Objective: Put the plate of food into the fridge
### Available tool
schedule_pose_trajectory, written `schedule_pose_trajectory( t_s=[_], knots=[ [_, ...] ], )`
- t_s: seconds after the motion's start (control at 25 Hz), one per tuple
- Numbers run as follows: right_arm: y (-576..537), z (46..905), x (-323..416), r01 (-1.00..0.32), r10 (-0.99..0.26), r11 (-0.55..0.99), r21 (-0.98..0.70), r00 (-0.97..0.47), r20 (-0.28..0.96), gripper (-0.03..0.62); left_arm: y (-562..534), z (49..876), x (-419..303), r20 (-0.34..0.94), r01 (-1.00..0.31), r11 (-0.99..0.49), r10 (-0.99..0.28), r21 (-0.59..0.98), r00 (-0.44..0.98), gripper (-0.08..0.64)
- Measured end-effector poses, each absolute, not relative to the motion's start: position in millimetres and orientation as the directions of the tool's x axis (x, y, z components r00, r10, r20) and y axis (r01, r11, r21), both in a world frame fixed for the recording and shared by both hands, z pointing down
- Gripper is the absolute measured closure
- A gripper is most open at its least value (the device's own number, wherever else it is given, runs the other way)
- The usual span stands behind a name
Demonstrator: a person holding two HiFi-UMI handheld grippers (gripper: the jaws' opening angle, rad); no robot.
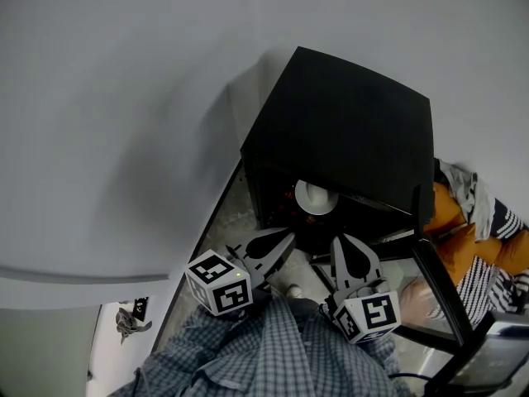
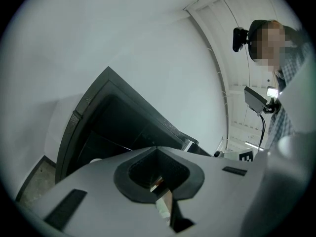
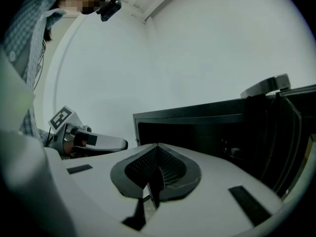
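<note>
In the head view a small black fridge point(image 1: 347, 131) stands open toward me. A white plate point(image 1: 314, 195) sits inside on a shelf, with something reddish beside it in the dark. My left gripper point(image 1: 289, 236) and right gripper point(image 1: 337, 240) hover side by side just outside the opening, below the plate and apart from it. Both are shut with nothing between their jaws. The left gripper view shows the fridge point(image 2: 113, 122) beyond its shut jaws. In the right gripper view, the fridge point(image 3: 197, 127) stands ahead and the left gripper point(image 3: 94, 142) is at the left.
The fridge door point(image 1: 430, 279) hangs open at the right, close to my right gripper. Orange and striped cloth point(image 1: 471, 230) lies behind it. A pale wall point(image 1: 124, 98) stands to the left of the fridge, with speckled floor point(image 1: 231, 213) at its foot.
</note>
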State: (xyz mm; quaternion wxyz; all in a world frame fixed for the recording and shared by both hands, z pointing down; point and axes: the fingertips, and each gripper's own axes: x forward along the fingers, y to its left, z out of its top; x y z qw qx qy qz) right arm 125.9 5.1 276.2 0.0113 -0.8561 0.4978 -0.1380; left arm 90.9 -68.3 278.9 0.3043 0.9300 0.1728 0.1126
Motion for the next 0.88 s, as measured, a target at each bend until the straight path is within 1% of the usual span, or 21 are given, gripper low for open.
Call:
schedule_pose_trajectory(
  t_s=[0.32, 0.88],
  knots=[
    [-0.3, 279.6, 128.6, -0.848, -0.858, -0.499, -0.177, 0.456, 0.237, 0.586, -63.8, 283.8, 91.1, 0.137, 0.258, -0.768, 0.408, 0.587, 0.903, 0.554],
    [5.8, 280.9, 131.8, -0.844, -0.859, -0.497, -0.199, 0.449, 0.245, 0.586, -58.3, 287.6, 94.1, 0.154, 0.240, -0.768, 0.401, 0.594, 0.903, 0.554]
  ],
)
